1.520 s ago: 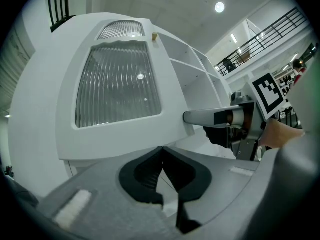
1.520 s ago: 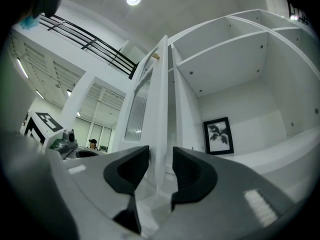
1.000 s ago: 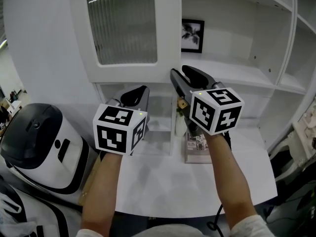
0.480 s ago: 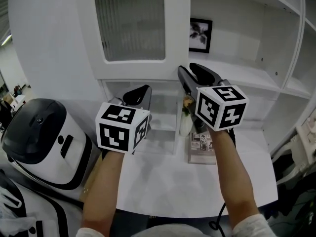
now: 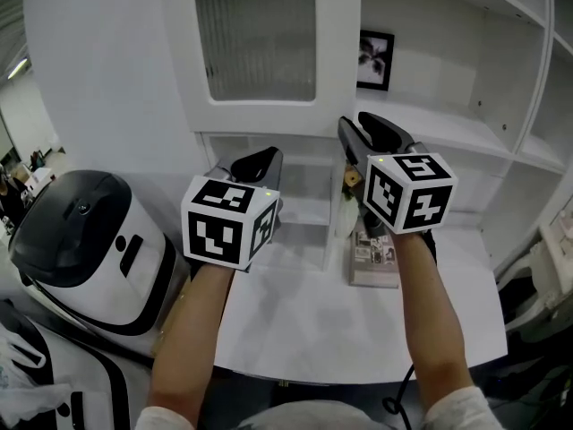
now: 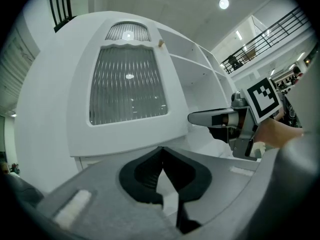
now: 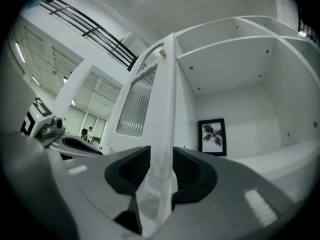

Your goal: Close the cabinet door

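Observation:
The white cabinet door (image 5: pixel 340 61) with a ribbed glass pane (image 5: pixel 260 34) stands open, swung out towards me. My right gripper (image 5: pixel 354 131) points level at the door's free edge. In the right gripper view that edge (image 7: pixel 167 109) fills the gap between the jaws of the right gripper (image 7: pixel 161 159), which are closing on it. My left gripper (image 5: pixel 264 161) hovers left of it, below the pane and in front of the door's face (image 6: pixel 127 89). The left gripper (image 6: pixel 161 151) is shut, with nothing held.
A framed picture (image 5: pixel 376 59) hangs inside the cabinet. A small bottle (image 5: pixel 345 213) and a printed card (image 5: pixel 376 258) sit on the white table (image 5: pixel 295 330) under my right hand. A white and black machine (image 5: pixel 81 240) stands at the left. Open shelves (image 5: pixel 519 88) are at the right.
The door and both grippers sit a little further right in the head view. The left gripper has edged along with them. The right gripper stays on the door's edge.

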{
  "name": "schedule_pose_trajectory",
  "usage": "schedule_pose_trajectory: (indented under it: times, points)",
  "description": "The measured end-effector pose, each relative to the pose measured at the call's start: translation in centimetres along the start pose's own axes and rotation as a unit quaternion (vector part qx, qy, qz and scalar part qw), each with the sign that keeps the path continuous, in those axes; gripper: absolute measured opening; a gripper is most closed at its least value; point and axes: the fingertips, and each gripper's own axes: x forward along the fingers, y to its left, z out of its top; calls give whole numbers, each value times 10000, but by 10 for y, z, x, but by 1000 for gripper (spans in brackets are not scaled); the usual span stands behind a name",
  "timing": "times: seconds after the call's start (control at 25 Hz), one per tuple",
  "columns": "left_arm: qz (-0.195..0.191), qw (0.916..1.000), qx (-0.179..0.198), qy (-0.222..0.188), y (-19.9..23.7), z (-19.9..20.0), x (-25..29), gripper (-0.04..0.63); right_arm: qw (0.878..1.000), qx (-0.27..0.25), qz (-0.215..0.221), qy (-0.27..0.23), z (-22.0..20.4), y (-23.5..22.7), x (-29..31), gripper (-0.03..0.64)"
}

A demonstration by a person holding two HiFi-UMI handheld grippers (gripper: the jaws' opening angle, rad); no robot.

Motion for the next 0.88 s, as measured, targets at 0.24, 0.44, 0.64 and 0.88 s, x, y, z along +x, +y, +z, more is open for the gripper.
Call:
schedule_pose_trajectory:
  times: [0.24,0.44,0.64,0.88]
  points:
    - [-67,10000,-22,-25,-2,1,-23,0,9999,48,-125,90,-2,15,-21,123]
    - [-106,9999,-66,-20,-1,-5,-48,0,9996,64,-190,177,-5,38,-40,109]
    - [-89,9999,-119,-32,0,-11,-77,0,9993,49,-234,280,-8,62,-59,101]
    - [-1,9998,-186,-56,4,-18,-118,0,9992,85,-170,342,-9,96,-86,72]
